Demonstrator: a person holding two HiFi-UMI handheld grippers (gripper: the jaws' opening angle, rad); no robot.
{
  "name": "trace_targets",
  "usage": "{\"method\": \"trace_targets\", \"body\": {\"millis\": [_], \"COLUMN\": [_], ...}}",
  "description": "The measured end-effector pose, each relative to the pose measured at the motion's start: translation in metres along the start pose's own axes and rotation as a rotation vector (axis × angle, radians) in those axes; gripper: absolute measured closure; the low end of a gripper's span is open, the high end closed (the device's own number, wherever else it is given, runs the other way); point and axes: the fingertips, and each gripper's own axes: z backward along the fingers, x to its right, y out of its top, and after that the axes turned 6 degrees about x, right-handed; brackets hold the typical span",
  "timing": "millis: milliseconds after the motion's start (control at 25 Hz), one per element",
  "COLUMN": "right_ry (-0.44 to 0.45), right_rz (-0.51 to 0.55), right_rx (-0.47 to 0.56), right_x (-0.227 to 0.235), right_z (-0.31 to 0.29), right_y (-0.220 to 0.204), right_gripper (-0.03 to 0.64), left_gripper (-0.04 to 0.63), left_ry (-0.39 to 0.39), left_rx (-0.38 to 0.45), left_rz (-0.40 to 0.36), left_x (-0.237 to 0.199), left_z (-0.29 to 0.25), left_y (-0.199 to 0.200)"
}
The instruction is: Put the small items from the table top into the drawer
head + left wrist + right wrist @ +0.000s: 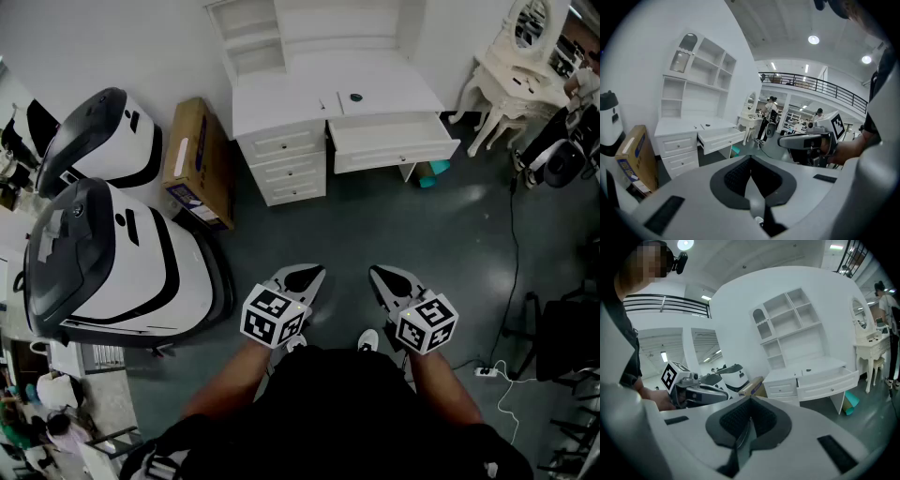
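A white desk (281, 98) with a hutch stands far ahead, and its top right drawer (392, 142) is pulled out. On the desk top lie a small dark round item (355, 97) and a thin small item (323, 105). My left gripper (305, 274) and right gripper (382, 274) hang side by side close to my body, over the grey floor and well short of the desk. Both are shut with nothing between the pads. The left gripper view shows its closed jaws, the desk (677, 131) and the open drawer (719, 137). The right gripper view shows the drawer (829, 380).
Two large white-and-black machines (103, 262) stand at the left, with a cardboard box (199, 164) leaning beside the desk. A white vanity table with a stool (511, 84) is at the right. A cable and power strip (485, 372) lie on the floor near a black chair (567, 337).
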Motion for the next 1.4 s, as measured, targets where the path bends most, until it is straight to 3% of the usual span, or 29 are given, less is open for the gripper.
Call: {"method": "trace_targets", "body": {"millis": [520,800,1000,1400], "right_ry": [0.010,0.040,0.052,0.057], "right_rz": [0.008,-0.030,0.013,0.000], "right_rx": [-0.012,0.034,0.022,-0.001], "right_x": [-0.005,-0.014,-0.028,-0.062], "right_z": [0.002,-0.003,-0.013,-0.046], "right_y": [-0.003,0.003,0.001,-0.011], "right_gripper": [0.594,0.594,0.592,0.592], "left_gripper": [0.586,0.586,0.586,0.586], "left_ry": [-0.006,-0.007,-0.010,-0.029], "left_rx": [0.002,0.002,0.008,-0.030], "left_rz": [-0.014,-0.015,-0.013,0.007], "left_x": [0.005,0.000,-0.008,-0.045], "left_z": [0.003,0.007,0.013,0.038], "left_y": [0.001,0.000,0.001,-0.014]}}
